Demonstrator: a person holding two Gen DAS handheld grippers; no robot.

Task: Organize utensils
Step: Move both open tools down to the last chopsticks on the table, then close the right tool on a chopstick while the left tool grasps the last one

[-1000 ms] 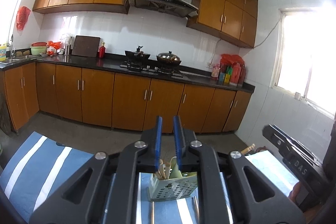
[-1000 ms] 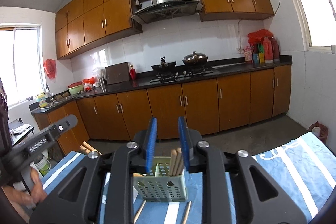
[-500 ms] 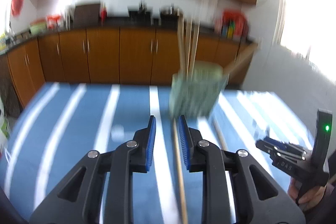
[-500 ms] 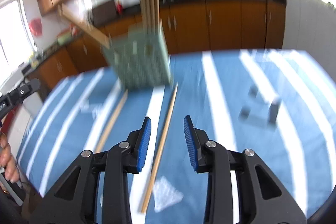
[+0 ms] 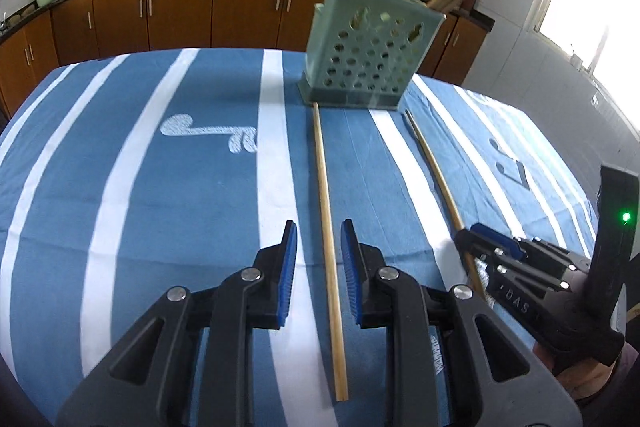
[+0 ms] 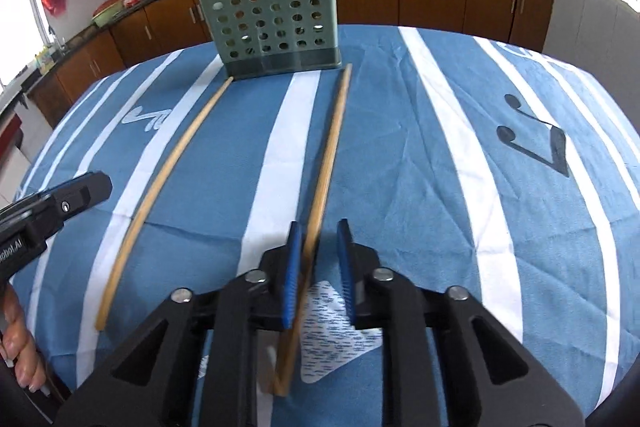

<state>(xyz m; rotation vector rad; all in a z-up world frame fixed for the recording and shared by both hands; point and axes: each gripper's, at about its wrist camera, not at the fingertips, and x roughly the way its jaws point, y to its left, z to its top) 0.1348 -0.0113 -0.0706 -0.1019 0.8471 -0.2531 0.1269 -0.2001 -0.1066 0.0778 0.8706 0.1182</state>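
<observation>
A green perforated utensil holder [image 5: 370, 55] [image 6: 272, 13] stands on the blue striped cloth with several wooden chopsticks upright in it. Two loose chopsticks lie on the cloth in front of it. My left gripper [image 5: 318, 259] is open, its jaws on either side of the left chopstick [image 5: 326, 211], which shows in the right wrist view [image 6: 160, 183]. My right gripper [image 6: 318, 259] is open, its jaws on either side of the right chopstick [image 6: 324, 171], also seen in the left wrist view [image 5: 434, 171]. Neither chopstick is gripped.
The blue and white striped cloth [image 5: 160, 195] [image 6: 460, 155] covers the table. Wooden kitchen cabinets [image 5: 168, 11] and a counter run behind it. Each gripper shows in the other's view: the right [image 5: 532, 279], the left [image 6: 44, 207].
Both grippers have dropped from looking out at the kitchen to low over the cloth. Each now straddles a loose chopstick; the holder is farther ahead.
</observation>
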